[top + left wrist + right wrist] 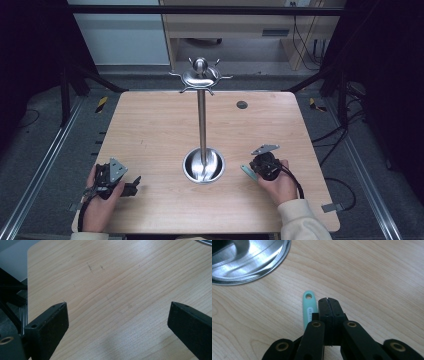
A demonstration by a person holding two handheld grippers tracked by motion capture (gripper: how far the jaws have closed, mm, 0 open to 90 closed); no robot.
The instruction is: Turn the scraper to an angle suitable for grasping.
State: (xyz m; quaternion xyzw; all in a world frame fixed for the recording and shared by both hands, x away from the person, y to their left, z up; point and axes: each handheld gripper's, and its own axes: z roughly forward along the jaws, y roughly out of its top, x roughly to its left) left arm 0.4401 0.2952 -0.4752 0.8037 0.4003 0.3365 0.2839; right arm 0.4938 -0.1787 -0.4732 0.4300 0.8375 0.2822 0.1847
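Observation:
A tall steel stand with hooks around its top rises from a round shiny base at the middle of the wooden table. My right gripper rests just right of that base, held by a hand in a cream sleeve. In the right gripper view its jaws are shut against each other. A mint-green handle with a hole at its tip lies along their left side, not between them, and the base's rim fills the upper left. My left gripper lies at the front left, open over bare wood.
A small dark round disc sits on the table behind the stand. A grey tab marks the table's front right edge. The table's left edge and dark frame rails run close to my left gripper.

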